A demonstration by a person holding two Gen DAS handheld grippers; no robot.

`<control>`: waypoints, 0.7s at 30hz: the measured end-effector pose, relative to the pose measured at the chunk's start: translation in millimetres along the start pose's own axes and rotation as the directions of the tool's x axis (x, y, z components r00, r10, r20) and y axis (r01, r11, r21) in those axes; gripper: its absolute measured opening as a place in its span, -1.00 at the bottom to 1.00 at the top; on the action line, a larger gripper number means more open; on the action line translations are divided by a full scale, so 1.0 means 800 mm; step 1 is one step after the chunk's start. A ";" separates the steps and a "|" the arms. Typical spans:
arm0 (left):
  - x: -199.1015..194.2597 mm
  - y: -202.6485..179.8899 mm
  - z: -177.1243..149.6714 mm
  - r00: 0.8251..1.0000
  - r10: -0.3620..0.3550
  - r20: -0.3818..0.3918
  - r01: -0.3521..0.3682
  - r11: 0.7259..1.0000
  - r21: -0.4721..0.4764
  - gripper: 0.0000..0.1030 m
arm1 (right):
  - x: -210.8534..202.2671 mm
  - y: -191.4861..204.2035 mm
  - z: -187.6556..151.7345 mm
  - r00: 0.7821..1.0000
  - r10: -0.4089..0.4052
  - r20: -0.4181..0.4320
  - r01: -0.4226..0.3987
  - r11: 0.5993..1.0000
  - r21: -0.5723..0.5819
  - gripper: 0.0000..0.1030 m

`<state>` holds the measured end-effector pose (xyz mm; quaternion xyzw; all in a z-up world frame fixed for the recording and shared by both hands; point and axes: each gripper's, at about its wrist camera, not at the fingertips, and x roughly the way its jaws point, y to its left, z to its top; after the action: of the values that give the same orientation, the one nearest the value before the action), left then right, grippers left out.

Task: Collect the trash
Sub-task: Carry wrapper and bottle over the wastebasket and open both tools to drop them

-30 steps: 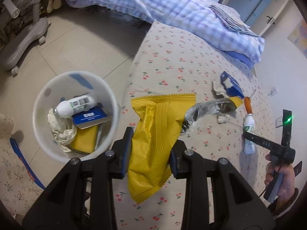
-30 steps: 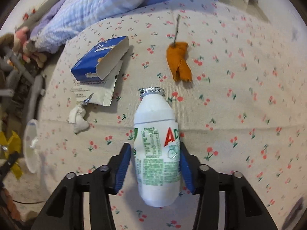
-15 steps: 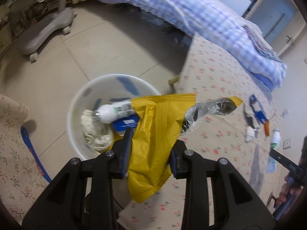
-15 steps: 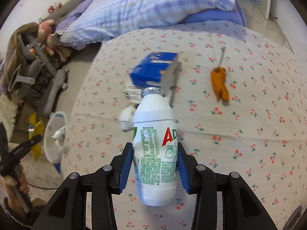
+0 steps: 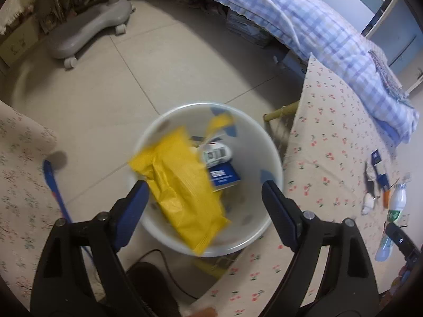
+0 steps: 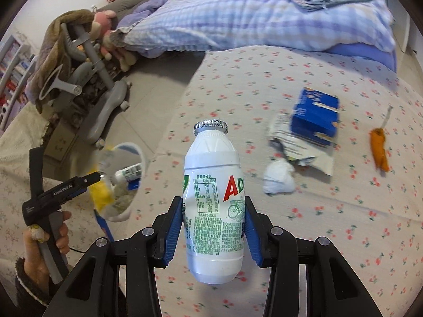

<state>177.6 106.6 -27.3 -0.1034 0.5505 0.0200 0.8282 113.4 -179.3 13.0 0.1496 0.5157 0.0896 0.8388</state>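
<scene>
Since a second ago my left gripper (image 5: pixel 203 192) has let go of the yellow snack bag (image 5: pixel 182 185), and both views have swung off the bed toward the floor.

Item, left wrist view, lower centre: left gripper, jaws opening, spread wide, nothing pressed between them. Snack bag blurred, over the mouth of the white bin (image 5: pixel 275 158) at frame centre, clear of both fingers.

Item, inside the bin: small white bottle (image 5: pixel 216 153), blue carton (image 5: pixel 224 177), both right of the bag.

Item, right wrist view, lower centre: right gripper (image 6: pixel 214 229), partly closed, clamped on the white drink bottle (image 6: pixel 214 200) at its lower body; foil cap upward in the frame.

Item, same view, lower left: my hand (image 6: pixel 45 245) on the left gripper's handle, beside the bin (image 6: pixel 140 155).

Item, right half of that view, on the cherry-print bed sheet (image 6: pixel 330 224): crumpled white tissue (image 6: pixel 279 178), torn paper wrapper (image 6: pixel 298 148) under an open blue box (image 6: pixel 314 117), orange peel (image 6: pixel 379 149) further right.

Item, upper frame: checked blue quilt (image 6: pixel 251 13) heaped at the far end of the bed.

Item, upper left: grey wheeled chair base (image 5: pixel 87 29) on the tiled floor (image 5: pixel 158 60).
</scene>
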 end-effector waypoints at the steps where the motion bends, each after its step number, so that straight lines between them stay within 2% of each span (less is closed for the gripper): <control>1: 0.000 0.003 -0.001 1.000 0.028 -0.008 -0.028 1.000 0.004 0.80 | 0.005 0.008 0.001 1.000 0.012 -0.006 -0.012 1.000 -0.008 -0.13; 7: -0.003 0.028 -0.013 0.992 0.120 -0.028 -0.120 0.993 0.001 0.90 | 0.048 0.060 0.007 0.997 0.068 -0.041 -0.070 0.997 -0.041 -0.13; 17: -0.023 0.070 -0.022 0.988 0.152 -0.003 -0.152 0.988 -0.003 0.91 | 0.130 0.155 0.012 0.980 0.164 -0.115 -0.174 0.981 -0.083 -0.13; 21: -0.027 0.087 -0.022 0.987 0.160 0.002 -0.160 0.987 -0.009 0.91 | 0.155 0.173 0.011 0.974 0.181 -0.134 -0.191 0.979 -0.070 -0.13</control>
<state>142.9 172.9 -24.9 -0.0624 0.5558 0.0889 0.8242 177.7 -13.2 -39.7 0.1565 0.5474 0.1983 0.7978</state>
